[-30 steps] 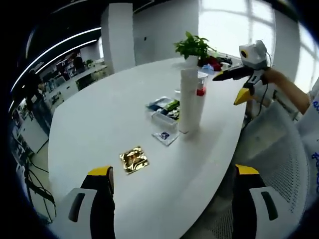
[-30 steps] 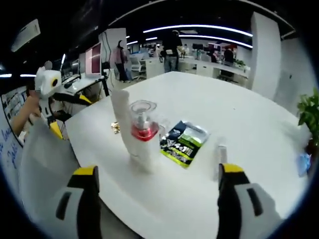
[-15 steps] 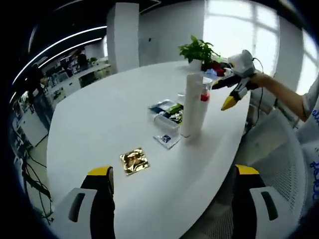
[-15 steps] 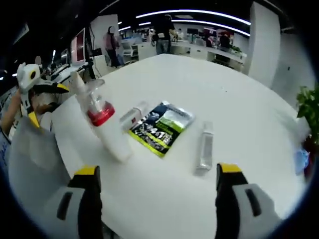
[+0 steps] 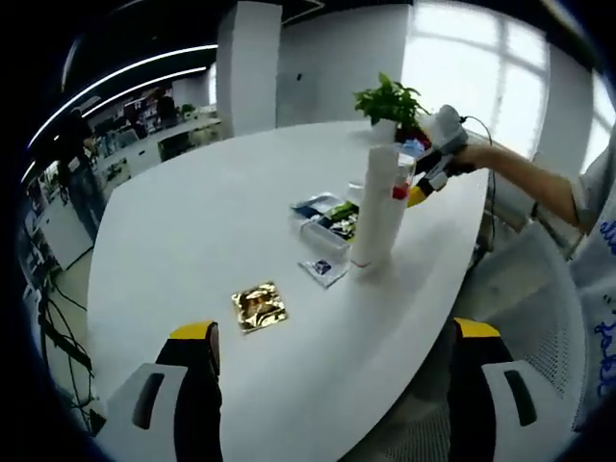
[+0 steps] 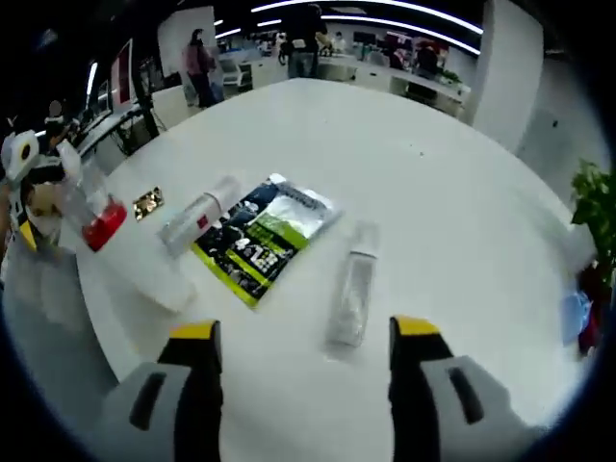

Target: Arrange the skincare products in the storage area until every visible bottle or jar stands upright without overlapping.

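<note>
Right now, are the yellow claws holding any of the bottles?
No, nothing is held. The right gripper is open above a clear bottle lying flat on the table. The left gripper is open too, far from the tall white bottle.

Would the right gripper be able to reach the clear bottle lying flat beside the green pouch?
Probably yes: the clear bottle lies just ahead of the open right gripper, between its jaws' line, with bare table around it and the green pouch off to one side.
</note>
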`<state>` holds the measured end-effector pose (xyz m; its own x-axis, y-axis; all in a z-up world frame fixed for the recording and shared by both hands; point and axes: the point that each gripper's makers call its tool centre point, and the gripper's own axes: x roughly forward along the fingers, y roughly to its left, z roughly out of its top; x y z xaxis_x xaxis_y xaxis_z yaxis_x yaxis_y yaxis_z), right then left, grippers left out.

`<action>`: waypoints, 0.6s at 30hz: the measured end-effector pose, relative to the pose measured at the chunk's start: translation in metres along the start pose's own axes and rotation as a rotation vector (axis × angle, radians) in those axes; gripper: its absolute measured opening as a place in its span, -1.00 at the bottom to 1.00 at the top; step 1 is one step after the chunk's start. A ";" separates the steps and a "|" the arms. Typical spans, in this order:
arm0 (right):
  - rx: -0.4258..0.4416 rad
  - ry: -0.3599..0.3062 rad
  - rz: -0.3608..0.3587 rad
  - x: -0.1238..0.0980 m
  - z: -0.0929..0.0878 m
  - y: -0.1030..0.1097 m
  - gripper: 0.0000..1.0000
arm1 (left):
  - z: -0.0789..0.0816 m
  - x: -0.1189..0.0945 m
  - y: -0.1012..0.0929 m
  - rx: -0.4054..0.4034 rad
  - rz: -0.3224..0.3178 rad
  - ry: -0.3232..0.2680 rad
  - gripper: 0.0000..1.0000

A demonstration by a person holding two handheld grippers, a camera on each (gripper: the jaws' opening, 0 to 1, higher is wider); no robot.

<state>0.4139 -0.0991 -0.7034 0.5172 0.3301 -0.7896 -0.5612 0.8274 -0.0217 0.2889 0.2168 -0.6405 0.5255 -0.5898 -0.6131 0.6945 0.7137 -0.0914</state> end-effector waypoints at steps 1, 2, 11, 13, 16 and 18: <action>-0.002 0.000 0.001 0.002 0.001 -0.003 0.29 | 0.000 0.000 0.000 -0.003 0.002 -0.001 0.94; 0.004 0.002 -0.001 0.005 0.001 -0.006 0.25 | 0.000 -0.001 0.001 -0.008 0.003 -0.001 0.94; 0.025 0.081 0.010 0.027 -0.005 -0.019 -0.06 | -0.002 -0.006 0.004 -0.041 0.020 -0.012 0.94; 0.022 0.088 0.008 0.031 -0.004 -0.022 -0.14 | -0.003 -0.007 0.004 -0.045 0.021 -0.009 0.94; 0.036 0.099 0.017 0.037 -0.003 -0.024 -0.20 | -0.006 -0.007 0.002 -0.052 0.022 -0.005 0.94; 0.037 0.123 0.008 0.041 -0.005 -0.028 -0.26 | -0.007 -0.007 0.002 -0.055 0.023 -0.004 0.94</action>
<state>0.4481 -0.1111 -0.7380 0.4288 0.2803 -0.8588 -0.5394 0.8420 0.0055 0.2833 0.2247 -0.6416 0.5429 -0.5748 -0.6123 0.6542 0.7466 -0.1209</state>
